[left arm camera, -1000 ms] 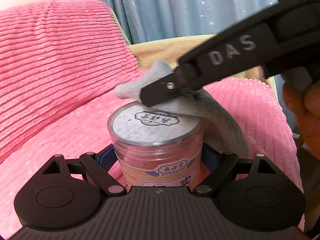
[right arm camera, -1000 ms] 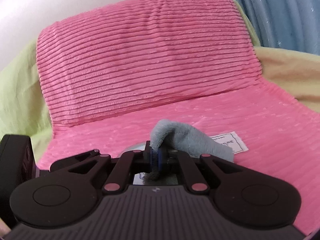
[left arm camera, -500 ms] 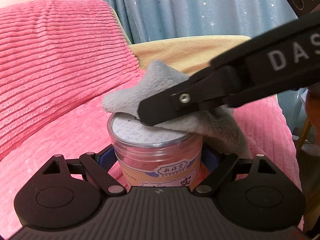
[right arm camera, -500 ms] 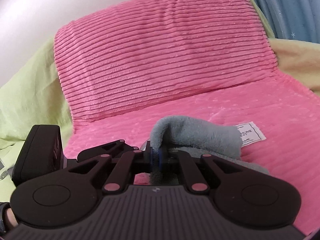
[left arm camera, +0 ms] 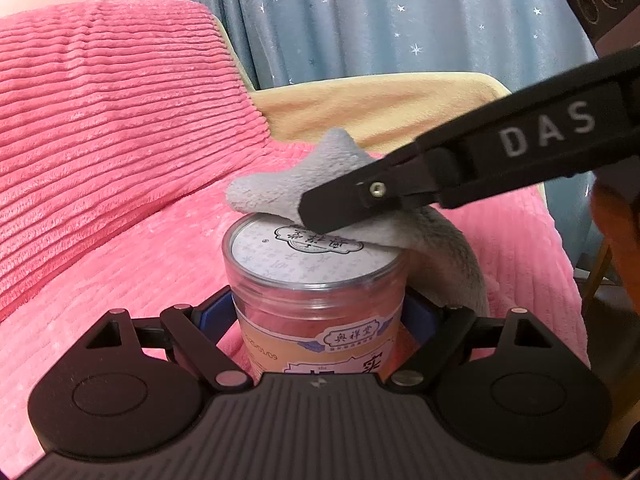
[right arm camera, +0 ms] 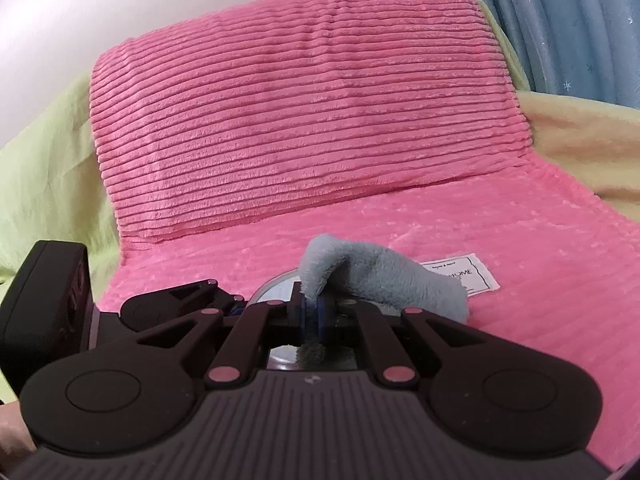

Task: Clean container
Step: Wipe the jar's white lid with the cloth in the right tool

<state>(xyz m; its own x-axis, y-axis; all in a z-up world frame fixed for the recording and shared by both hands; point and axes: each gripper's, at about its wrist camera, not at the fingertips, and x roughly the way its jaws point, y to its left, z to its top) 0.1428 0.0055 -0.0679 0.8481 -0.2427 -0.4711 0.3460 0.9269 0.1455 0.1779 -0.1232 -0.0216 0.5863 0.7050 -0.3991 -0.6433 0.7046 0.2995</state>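
Bracing the clear round plastic container with the printed white lid (left arm camera: 316, 280) between its two fingers, the left gripper (left arm camera: 318, 312) is clamping the jar's sides at mid-height, so the jar is standing upright over the pink ribbed plush blanket (left arm camera: 120, 200) and cannot slide or tip under pressure from above. Whether the jar's base is resting on the blanket or hanging clear of it is hidden by the gripper body. The right gripper (left arm camera: 320, 216) is reaching in from the right, its jaws nearly closed and pinching a soft grey fleece cloth (left arm camera: 304, 176). The pinch is sitting close to a fold, so a bunched pad of cloth is lying under the fingertips and pressing on the far edge of the lid, while the loose tail is draping down the jar's right side. In the right wrist view the cloth (right arm camera: 360, 272) is rising as a hump between the pads, with the lid's rim just showing beneath. Judging by this contact, the lid is being wiped; how much of the container is already clean cannot be told.
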